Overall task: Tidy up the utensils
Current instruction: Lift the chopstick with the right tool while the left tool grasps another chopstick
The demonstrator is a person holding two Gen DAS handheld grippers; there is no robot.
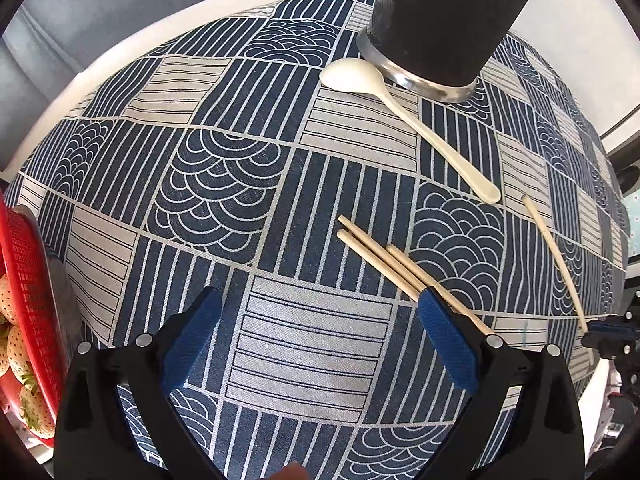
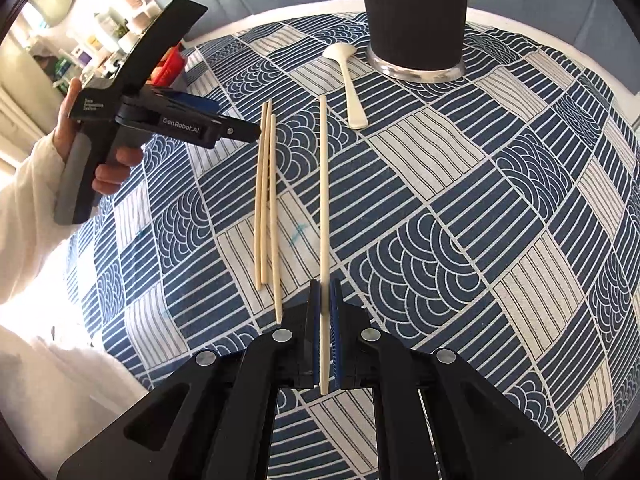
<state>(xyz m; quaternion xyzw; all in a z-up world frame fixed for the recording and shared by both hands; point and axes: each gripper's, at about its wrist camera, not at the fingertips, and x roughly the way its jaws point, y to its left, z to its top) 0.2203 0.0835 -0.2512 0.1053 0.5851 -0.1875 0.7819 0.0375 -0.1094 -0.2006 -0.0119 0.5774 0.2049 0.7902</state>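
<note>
A single chopstick (image 2: 324, 216) is pinched by the right tool (image 2: 325, 336) above the patterned cloth (image 2: 460, 208) covering the white worktop (image 1: 120, 68); the left tool (image 1: 320, 336) is held spread, beside three chopsticks (image 2: 265, 200).

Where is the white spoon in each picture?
Left wrist view: the white spoon lies upper right of middle, its bowl beside the black cup.
Right wrist view: the white spoon lies near the top middle, just left of the black cup.
Shared landmark: the black cup.
</note>
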